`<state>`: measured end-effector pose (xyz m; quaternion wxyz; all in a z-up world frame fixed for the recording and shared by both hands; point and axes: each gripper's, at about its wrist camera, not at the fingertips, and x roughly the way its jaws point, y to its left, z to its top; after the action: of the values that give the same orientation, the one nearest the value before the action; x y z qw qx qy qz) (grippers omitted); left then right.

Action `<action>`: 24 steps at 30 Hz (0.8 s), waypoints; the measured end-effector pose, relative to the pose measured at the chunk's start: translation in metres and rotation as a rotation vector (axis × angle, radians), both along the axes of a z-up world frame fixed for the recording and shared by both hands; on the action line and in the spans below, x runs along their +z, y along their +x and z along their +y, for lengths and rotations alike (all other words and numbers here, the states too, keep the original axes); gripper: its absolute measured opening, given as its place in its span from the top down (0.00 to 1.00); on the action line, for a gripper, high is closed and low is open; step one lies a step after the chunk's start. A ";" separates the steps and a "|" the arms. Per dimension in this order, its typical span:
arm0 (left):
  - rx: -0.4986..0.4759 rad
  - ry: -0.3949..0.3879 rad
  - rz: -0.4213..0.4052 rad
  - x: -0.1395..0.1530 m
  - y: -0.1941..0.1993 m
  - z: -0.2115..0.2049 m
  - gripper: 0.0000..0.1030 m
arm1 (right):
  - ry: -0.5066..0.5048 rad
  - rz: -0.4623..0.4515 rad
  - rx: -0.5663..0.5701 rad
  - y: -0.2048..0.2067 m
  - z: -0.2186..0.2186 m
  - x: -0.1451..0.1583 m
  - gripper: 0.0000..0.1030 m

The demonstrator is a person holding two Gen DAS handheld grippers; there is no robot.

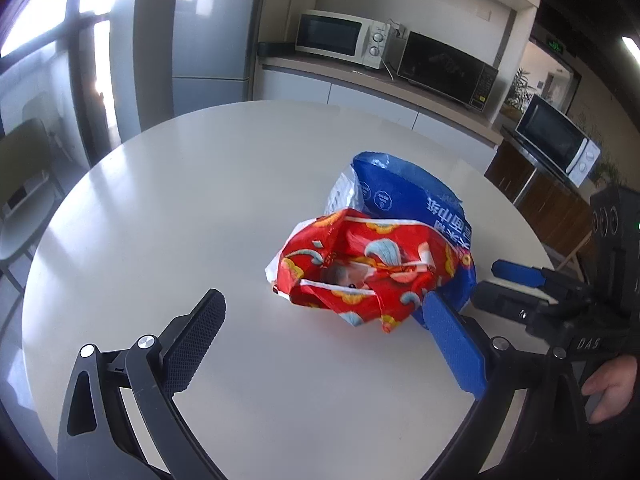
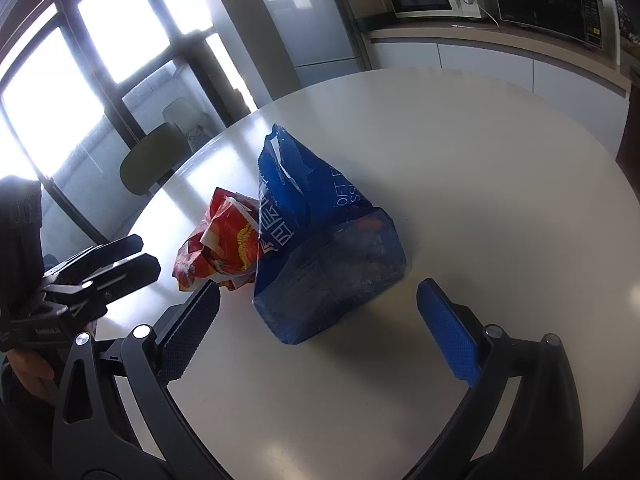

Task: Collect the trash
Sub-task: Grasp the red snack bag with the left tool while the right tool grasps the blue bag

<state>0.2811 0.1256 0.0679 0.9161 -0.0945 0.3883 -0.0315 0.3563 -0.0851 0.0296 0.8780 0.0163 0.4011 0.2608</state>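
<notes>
Both grippers' fingers spread; red wrapper (image 1: 368, 268) against blue bag (image 2: 320, 248), white table (image 1: 200, 200)

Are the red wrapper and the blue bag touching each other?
Touching. In the left wrist view the red wrapper lies pressed against the blue bag with no table showing between them; the right wrist view shows the same overlap.

A crumpled red wrapper (image 1: 360, 268) with gold and pale blue patterns lies on the round white table (image 1: 200, 208), its torn mouth gaping. A blue bag (image 2: 320, 248) with white lettering stands slumped, touching it, top torn open.
</notes>
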 end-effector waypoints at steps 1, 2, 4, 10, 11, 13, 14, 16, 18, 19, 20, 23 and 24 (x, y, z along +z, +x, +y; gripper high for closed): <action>0.007 -0.007 0.003 0.000 0.003 0.004 0.06 | -0.004 0.003 -0.001 0.002 0.002 -0.002 0.09; 0.015 -0.005 0.003 -0.001 0.006 0.008 0.06 | -0.010 0.005 -0.004 0.004 0.003 -0.004 0.09; 0.016 0.010 0.016 -0.005 0.014 0.012 0.06 | -0.022 0.007 -0.005 0.006 0.005 -0.008 0.09; -0.014 0.029 0.068 -0.020 0.036 0.016 0.06 | -0.055 0.017 -0.009 0.016 0.009 -0.018 0.20; -0.020 0.035 0.077 -0.023 0.039 0.018 0.06 | -0.056 0.020 -0.011 0.018 0.010 -0.019 0.23; -0.028 0.045 0.093 -0.027 0.044 0.019 0.06 | -0.063 0.024 -0.010 0.020 0.012 -0.022 0.27; -0.032 0.041 0.094 -0.028 0.046 0.020 0.07 | -0.070 0.026 -0.004 0.021 0.014 -0.024 0.31; -0.039 0.033 0.094 -0.030 0.049 0.021 0.08 | -0.091 0.018 0.001 0.022 0.018 -0.026 0.36; -0.065 0.019 0.094 -0.031 0.050 0.021 0.14 | -0.105 0.006 0.010 0.021 0.019 -0.026 0.46; -0.078 0.013 0.098 -0.032 0.051 0.020 0.19 | -0.105 0.004 0.013 0.021 0.019 -0.025 0.56; -0.094 0.008 0.103 -0.033 0.052 0.018 0.28 | -0.098 0.004 0.020 0.021 0.019 -0.024 0.66; -0.142 -0.006 0.111 -0.037 0.050 0.013 0.52 | -0.098 -0.003 0.038 0.020 0.020 -0.021 0.88; -0.148 -0.007 0.110 -0.038 0.050 0.012 0.57 | -0.099 -0.007 0.044 0.019 0.020 -0.020 0.89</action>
<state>0.3314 0.1379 0.0302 0.8882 -0.0702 0.4441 -0.0950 0.3751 -0.0653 0.0098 0.8732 -0.0370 0.4107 0.2597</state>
